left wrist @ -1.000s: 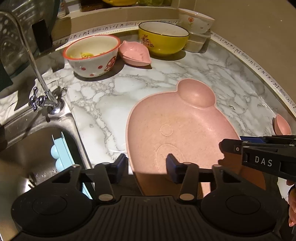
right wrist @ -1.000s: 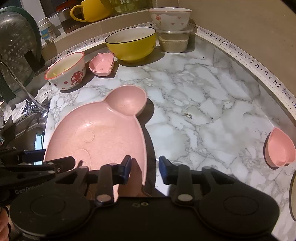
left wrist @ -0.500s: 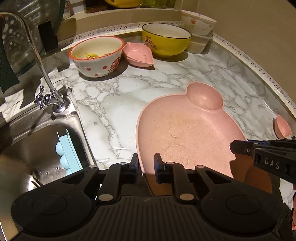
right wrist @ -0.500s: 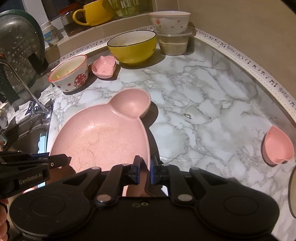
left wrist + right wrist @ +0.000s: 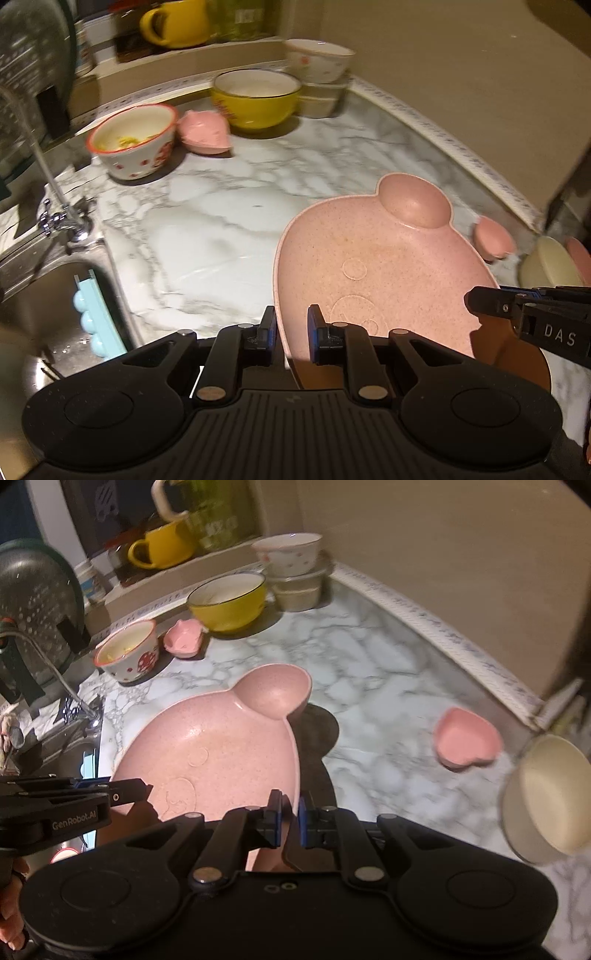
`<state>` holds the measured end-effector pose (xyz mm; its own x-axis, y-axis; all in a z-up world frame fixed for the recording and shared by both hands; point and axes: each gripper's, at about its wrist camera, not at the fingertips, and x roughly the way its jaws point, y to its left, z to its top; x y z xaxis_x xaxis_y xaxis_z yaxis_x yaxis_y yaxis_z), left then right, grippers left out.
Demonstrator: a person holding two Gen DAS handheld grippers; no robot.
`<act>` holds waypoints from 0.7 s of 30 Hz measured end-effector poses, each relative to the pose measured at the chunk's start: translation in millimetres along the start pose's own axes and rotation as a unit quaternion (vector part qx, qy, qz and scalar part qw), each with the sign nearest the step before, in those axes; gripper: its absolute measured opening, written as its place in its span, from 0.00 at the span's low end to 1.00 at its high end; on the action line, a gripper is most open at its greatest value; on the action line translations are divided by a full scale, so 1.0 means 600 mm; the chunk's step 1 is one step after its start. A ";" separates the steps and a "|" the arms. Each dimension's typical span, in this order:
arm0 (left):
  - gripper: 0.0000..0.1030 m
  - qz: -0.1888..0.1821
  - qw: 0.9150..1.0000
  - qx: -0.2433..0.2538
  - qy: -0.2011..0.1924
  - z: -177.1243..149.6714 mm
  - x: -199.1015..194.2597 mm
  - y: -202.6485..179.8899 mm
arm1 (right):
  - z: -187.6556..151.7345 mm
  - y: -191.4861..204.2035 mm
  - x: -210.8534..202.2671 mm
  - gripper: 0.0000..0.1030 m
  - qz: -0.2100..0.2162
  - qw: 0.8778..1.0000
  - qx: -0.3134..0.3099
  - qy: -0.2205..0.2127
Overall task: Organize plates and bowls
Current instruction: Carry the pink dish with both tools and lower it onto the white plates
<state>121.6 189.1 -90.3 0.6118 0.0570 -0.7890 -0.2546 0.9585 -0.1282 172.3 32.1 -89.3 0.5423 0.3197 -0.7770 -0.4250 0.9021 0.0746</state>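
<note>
Marble worktop (image 5: 229, 221) runs from the sink (image 5: 48, 295) at left to the far wall; large pink plate (image 5: 376, 266) with its round ear lobe at the far end is held above the worktop, near centre; left gripper (image 5: 291, 328) clenched on its near-left rim; right gripper (image 5: 290, 818) clenched on its near-right rim; yellow bowl (image 5: 255, 98), mushroom bowl (image 5: 133, 142) and small pink dish (image 5: 205, 133) sit far left; heart dish (image 5: 467, 740) lies right.

Marble countertop (image 5: 221, 236), beige wall (image 5: 461, 74), steel sink (image 5: 44, 295).
</note>
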 end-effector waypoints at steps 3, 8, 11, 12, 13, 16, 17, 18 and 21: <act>0.16 -0.014 1.000 0.014 -0.004 -0.006 -0.016 -0.031 | -0.012 -0.023 -0.035 0.07 -0.009 1.000 0.012 -0.010; 0.16 -0.035 0.999 0.040 -0.010 -0.018 -0.038 -0.086 | -0.039 -0.065 -0.091 0.07 -0.025 0.999 0.040 -0.024; 0.16 -0.045 0.997 0.059 -0.011 -0.026 -0.048 -0.122 | -0.058 -0.090 -0.120 0.07 -0.034 0.997 0.058 -0.028; 0.16 -0.048 0.997 0.065 -0.011 -0.029 -0.051 -0.133 | -0.064 -0.098 -0.129 0.07 -0.037 0.997 0.063 -0.030; 0.16 -0.052 0.996 0.071 -0.012 -0.031 -0.054 -0.147 | -0.071 -0.106 -0.139 0.07 -0.039 0.996 0.068 -0.031; 0.16 -0.063 0.994 0.089 -0.013 -0.040 -0.063 -0.182 | -0.092 -0.132 -0.167 0.07 -0.047 0.995 0.084 -0.037; 0.16 -0.067 0.993 0.096 -0.014 -0.043 -0.066 -0.193 | -0.097 -0.139 -0.174 0.07 -0.050 0.994 0.089 -0.039; 0.16 -0.071 0.992 0.101 -0.014 -0.046 -0.069 -0.205 | -0.104 -0.148 -0.184 0.07 -0.053 0.993 0.094 -0.042; 0.16 -0.082 0.989 0.119 -0.013 -0.057 -0.076 -0.241 | -0.124 -0.173 -0.210 0.07 -0.062 0.991 0.106 -0.046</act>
<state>104.9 38.5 -56.0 0.6502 -0.1014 -0.7530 0.0312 0.9938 -0.1069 94.1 -123.6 -45.7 0.6488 0.2188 -0.7288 -0.1937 0.9737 0.1199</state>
